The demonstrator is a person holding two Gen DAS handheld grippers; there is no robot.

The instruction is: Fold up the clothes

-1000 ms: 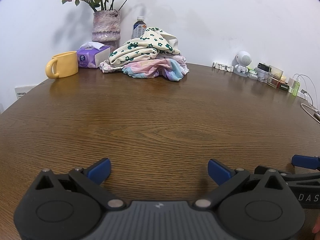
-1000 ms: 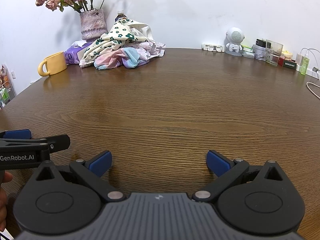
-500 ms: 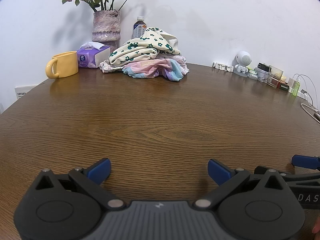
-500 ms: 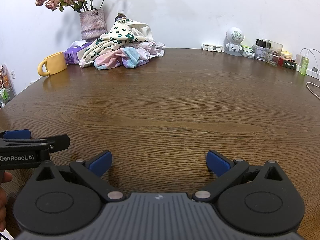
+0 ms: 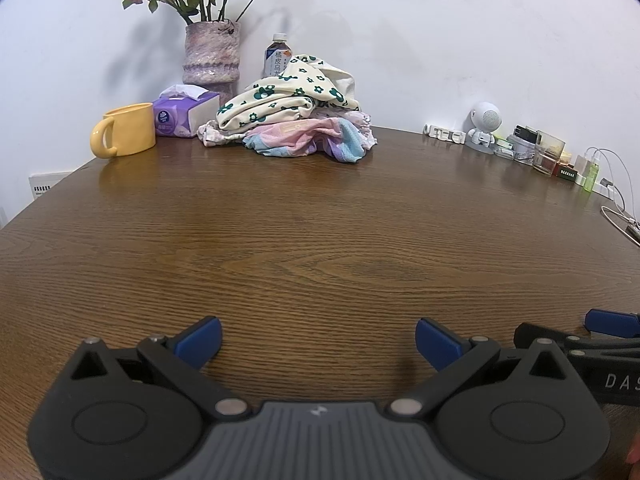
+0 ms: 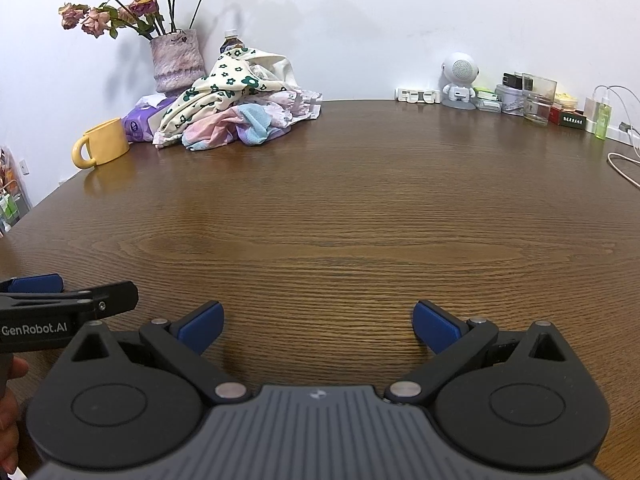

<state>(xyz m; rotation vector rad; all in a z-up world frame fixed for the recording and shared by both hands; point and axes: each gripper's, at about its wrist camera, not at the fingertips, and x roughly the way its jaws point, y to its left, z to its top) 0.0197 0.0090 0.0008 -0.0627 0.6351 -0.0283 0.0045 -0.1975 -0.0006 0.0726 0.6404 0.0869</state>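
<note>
A heap of crumpled clothes lies at the far side of the round wooden table, a cream flower-print piece on top of pink, blue and purple ones. The same heap of clothes shows at the far left in the right wrist view. My left gripper hovers open over the near table edge, nothing between its blue pads. My right gripper is open too, empty, level with the left one. Both are far from the clothes. Each gripper's side shows at the other view's edge.
Beside the clothes stand a yellow mug, a purple tissue box, a vase of dried roses and a drinks bottle. Along the back right are a white toy robot, small jars and boxes, and cables.
</note>
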